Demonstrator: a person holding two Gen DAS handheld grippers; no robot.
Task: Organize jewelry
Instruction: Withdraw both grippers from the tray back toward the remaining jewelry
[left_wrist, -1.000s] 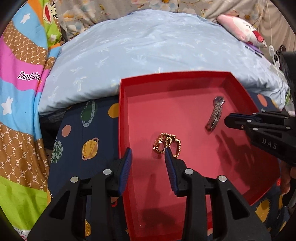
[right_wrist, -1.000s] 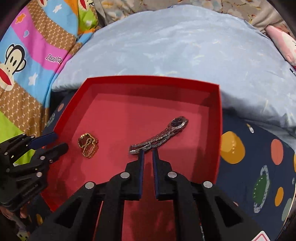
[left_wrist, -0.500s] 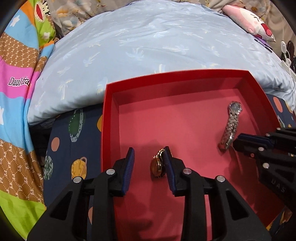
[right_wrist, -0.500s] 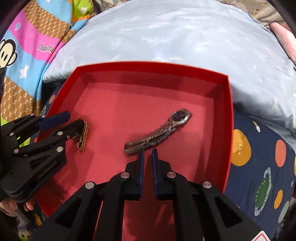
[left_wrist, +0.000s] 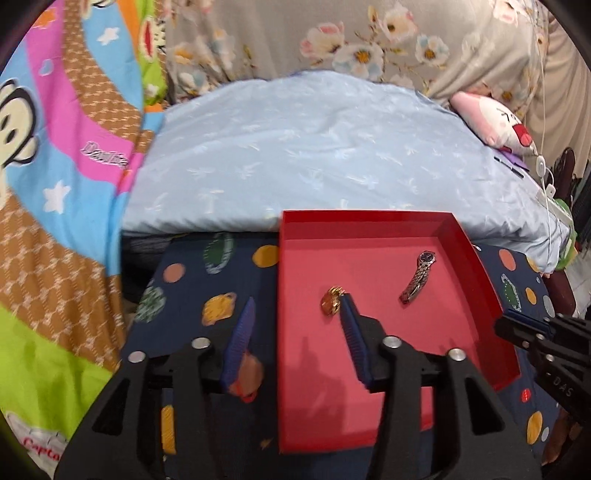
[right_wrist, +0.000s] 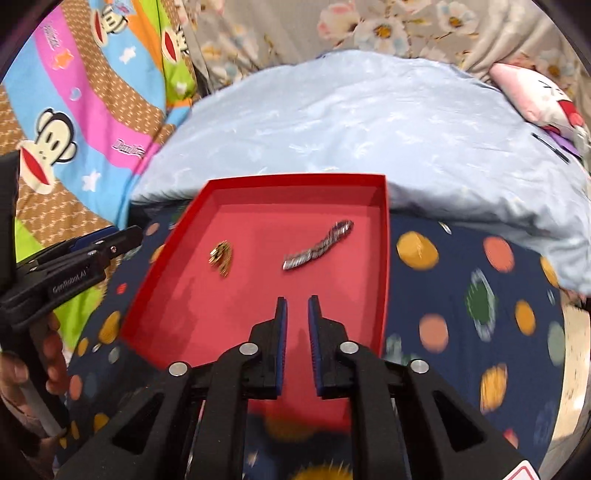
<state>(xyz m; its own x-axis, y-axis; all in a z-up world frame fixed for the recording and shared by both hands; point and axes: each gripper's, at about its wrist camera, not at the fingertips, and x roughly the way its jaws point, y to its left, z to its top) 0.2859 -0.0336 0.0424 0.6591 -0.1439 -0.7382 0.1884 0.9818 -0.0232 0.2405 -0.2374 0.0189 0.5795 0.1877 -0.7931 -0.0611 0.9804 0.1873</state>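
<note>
Nearest in the left wrist view, the left gripper (left_wrist: 297, 308) has its blue pads wide apart and its jaws are opening, with nothing between them; one pad is over the dark blue planet sheet (left_wrist: 192, 288) and the other is over the red tray (left_wrist: 476, 258). The gold chain (left_wrist: 332, 301) lies in a small shiny heap on the tray floor, just beside the tip of that pad, and the view does not show whether they touch. Half a second ago the chain sat between the two pads; now it is let go and lies on the tray. In the right wrist view, the right gripper (right_wrist: 297, 301) has a thin gap between its pads and its jaws are opening a little, with nothing in them. It hangs over the near edge of the tray, farther back from the silver watch (right_wrist: 319, 245) than a second ago. The watch lies stretched out on the tray floor, its round dark face at the far end, well apart from the chain. Behind the tray is a big light blue pillow (left_wrist: 314, 155), and far off a pink soft toy (left_wrist: 491, 122).
</note>
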